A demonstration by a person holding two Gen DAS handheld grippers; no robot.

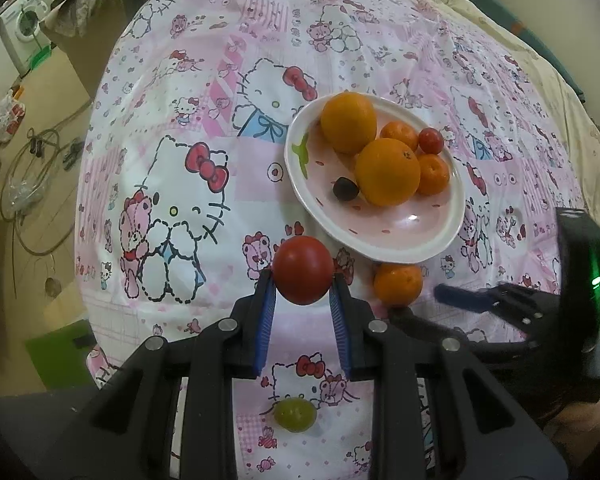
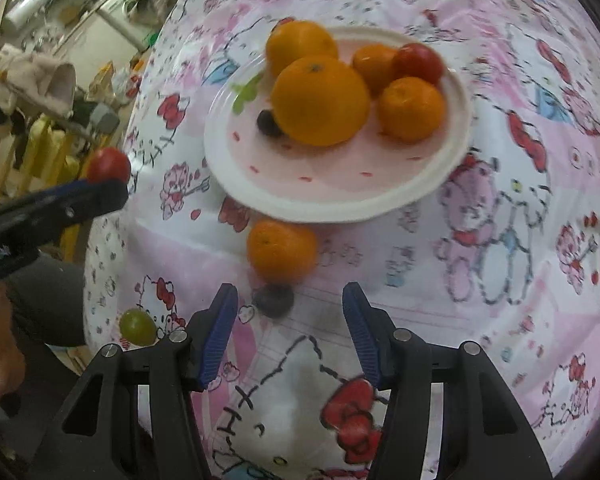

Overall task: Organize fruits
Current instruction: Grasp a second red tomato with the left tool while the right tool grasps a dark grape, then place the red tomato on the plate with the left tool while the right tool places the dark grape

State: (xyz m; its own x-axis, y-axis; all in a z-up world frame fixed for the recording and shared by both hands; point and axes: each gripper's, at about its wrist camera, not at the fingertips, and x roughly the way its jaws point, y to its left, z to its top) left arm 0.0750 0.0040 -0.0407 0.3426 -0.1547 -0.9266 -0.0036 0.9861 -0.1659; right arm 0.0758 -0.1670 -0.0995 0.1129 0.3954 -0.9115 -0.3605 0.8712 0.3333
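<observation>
My left gripper (image 1: 303, 280) is shut on a red tomato (image 1: 302, 269) and holds it above the cloth, near the front-left rim of the pink plate (image 1: 404, 236). The plate holds two oranges (image 1: 388, 171), two mandarins (image 1: 433, 173), a small tomato (image 1: 431, 140) and a dark grape (image 1: 345, 189). My right gripper (image 2: 290, 300) is open, its jaws around a dark grape (image 2: 274, 299) on the cloth. A loose mandarin (image 2: 282, 250) lies just beyond it, in front of the plate (image 2: 340, 200). A green grape (image 2: 137, 327) lies at the left.
The table wears a pink Hello Kitty cloth (image 1: 180, 184). Its left edge drops to a cluttered floor with cables (image 1: 32, 184) and a washing machine (image 1: 22, 26). The left gripper with its tomato (image 2: 108, 165) shows in the right wrist view.
</observation>
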